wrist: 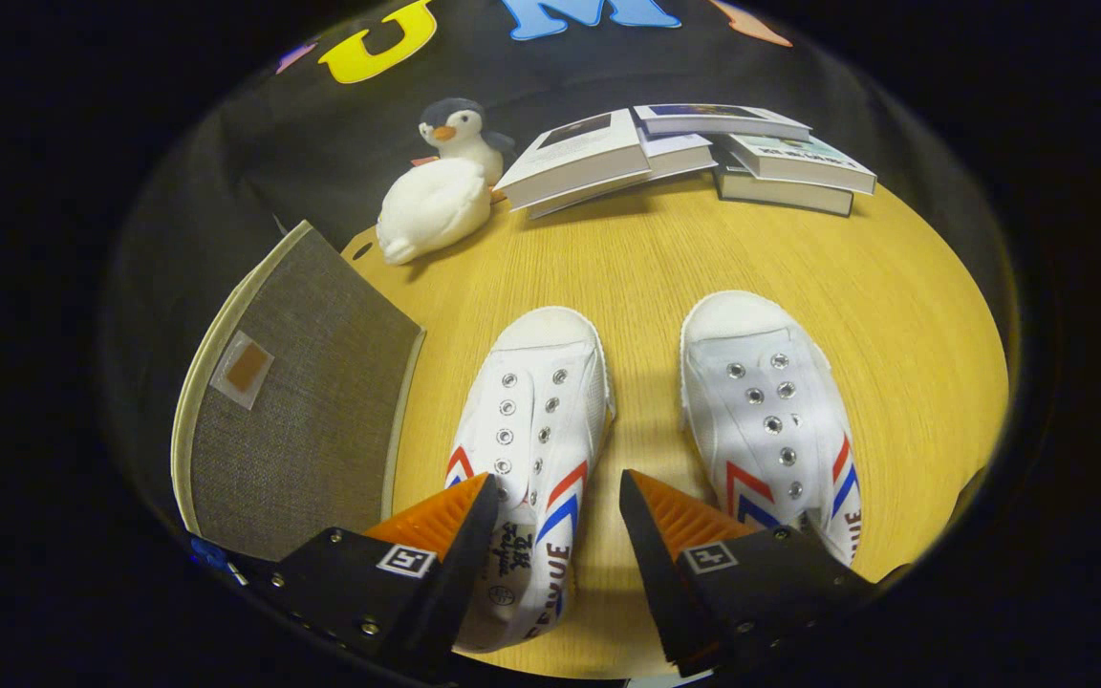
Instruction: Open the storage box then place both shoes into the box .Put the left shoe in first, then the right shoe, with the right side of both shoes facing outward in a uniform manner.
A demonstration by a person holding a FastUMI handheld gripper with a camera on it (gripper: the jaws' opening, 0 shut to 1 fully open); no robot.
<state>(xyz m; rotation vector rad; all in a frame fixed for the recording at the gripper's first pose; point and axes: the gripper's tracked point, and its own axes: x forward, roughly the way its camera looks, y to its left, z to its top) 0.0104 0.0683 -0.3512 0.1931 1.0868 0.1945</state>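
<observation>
Two white canvas shoes with red and blue stripes lie side by side on the wooden table (646,258), toes pointing away from me. The left shoe (531,411) runs between my fingers, its heel end under the gap and partly hidden by one finger. The right shoe (766,411) lies just beyond the other finger. The grey fabric storage box (307,411) stands to the left of the left shoe, its lid down, with a small brown patch on top. My gripper (558,492) hovers above the left shoe's heel, open, with neither finger touching it.
A plush penguin (445,182) lies beyond the box near the table's far edge. Several books (694,153) are stacked and spread along the far side. Bare table shows between the shoes and the books.
</observation>
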